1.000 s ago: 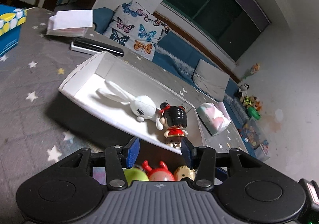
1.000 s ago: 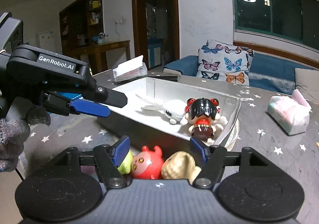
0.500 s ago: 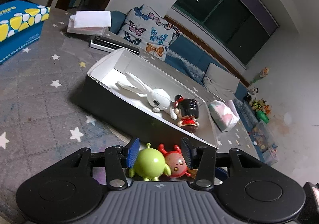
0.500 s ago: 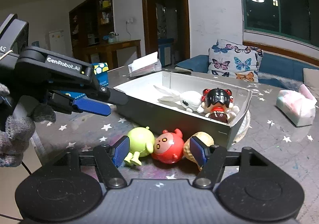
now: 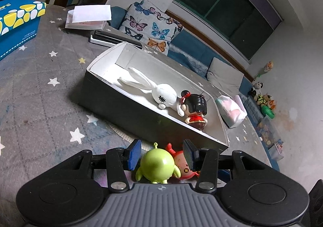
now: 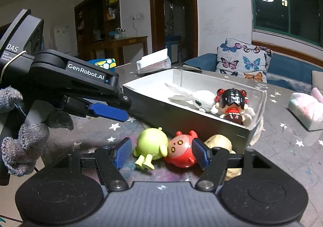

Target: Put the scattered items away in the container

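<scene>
A black box with a white inside (image 5: 121, 101) (image 6: 181, 115) holds a white rabbit (image 5: 161, 93) (image 6: 201, 99) and a black-haired doll (image 5: 194, 109) (image 6: 232, 103). In front of it, on the star-patterned cloth, lie a green toy (image 5: 157, 166) (image 6: 151, 144), a red toy (image 5: 182, 164) (image 6: 181, 150) and a tan toy (image 6: 220, 142). My left gripper (image 5: 161, 154) (image 6: 121, 111) is open and hovers above the green toy, held by a gloved hand (image 6: 24, 146). My right gripper (image 6: 160, 153) is open, low behind the green and red toys, with its pads clear of them.
A blue tissue box (image 5: 16, 24) stands at the far left, with a paper stack (image 5: 88, 16) and a flat black device (image 5: 113, 39) behind the box. A soft tissue pack (image 5: 230, 109) (image 6: 304, 107) lies to the right. A butterfly cushion (image 5: 149, 26) sits on the sofa beyond.
Both grippers have drawn back from the box. The green, red and tan toys, earlier half hidden under the fingers, now show in full in front of the box.
</scene>
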A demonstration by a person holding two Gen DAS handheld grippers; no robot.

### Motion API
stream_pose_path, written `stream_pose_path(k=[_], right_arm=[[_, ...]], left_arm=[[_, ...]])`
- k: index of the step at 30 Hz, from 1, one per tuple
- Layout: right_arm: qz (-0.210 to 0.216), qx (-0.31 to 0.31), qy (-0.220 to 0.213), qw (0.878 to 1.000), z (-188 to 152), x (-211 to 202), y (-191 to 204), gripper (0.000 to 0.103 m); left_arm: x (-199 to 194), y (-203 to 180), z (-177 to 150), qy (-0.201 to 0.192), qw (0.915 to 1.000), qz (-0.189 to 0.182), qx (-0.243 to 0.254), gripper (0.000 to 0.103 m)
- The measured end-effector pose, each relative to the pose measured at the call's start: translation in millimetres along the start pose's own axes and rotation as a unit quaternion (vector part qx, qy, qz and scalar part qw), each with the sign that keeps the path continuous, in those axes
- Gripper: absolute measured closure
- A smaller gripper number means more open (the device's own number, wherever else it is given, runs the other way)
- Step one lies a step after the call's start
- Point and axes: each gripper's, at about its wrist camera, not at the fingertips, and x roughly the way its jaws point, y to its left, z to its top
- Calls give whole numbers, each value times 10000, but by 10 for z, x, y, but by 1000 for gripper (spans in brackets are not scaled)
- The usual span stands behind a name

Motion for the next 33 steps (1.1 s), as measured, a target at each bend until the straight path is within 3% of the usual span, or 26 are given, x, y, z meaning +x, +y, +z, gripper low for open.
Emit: stream_pose_path(k=[8, 22, 33], right_arm=[[170, -44, 71, 9998, 39, 143, 59, 36], [249, -219, 212, 9992, 57, 368, 177, 36], [186, -342, 374, 9985, 59, 499, 264, 36]], left_arm=[[81, 33, 18, 92, 9998, 117, 113, 55], [122, 133, 4, 225, 9969, 726, 221, 55], [168, 187, 11, 401, 9961, 730, 289, 55]])
